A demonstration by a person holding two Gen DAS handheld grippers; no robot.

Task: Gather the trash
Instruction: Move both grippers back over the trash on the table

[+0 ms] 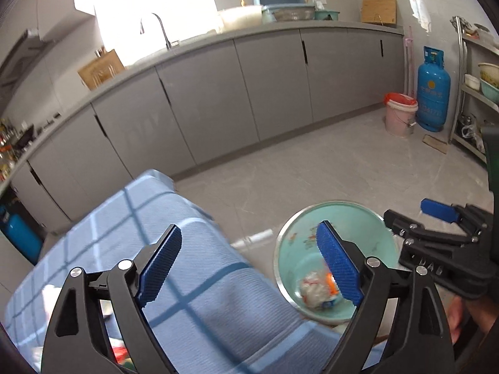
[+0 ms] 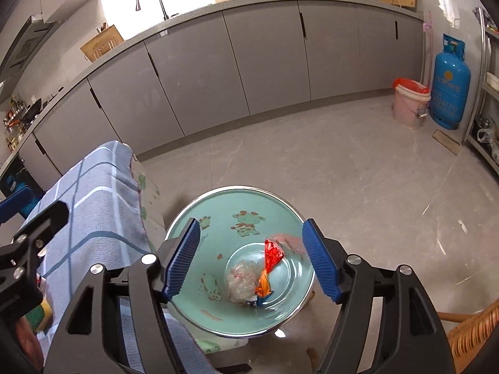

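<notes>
Right-wrist footage looked down into a mint-green bin printed with cartoon animals, standing on the grey tiled floor. At its bottom a crumpled clear plastic bag was seen lying, touching a red and orange wrapper just beside it. The right tongs were held spread above the bin's mouth, released, with nothing pressed between the blue ribbed pads; the trash lay well below them.

From the left-wrist camera the left tongs were likewise seen wide apart and released, nothing gripped. One pad was placed over a blue checked cloth draped on a bench, the other pad over the near side of the bin. The same trash was visible in the bin, partly hidden by that pad and blurred, so its pieces could not be told apart with certainty there. The right tongs were seen at the right edge of that view, beside the bin's rim.

Behind, a long run of grey cabinets was seen under a worktop with a tap. Against the far wall a pink bucket with a red liner stood just beside a blue gas cylinder. A wicker chair's edge was caught at the lower right.
</notes>
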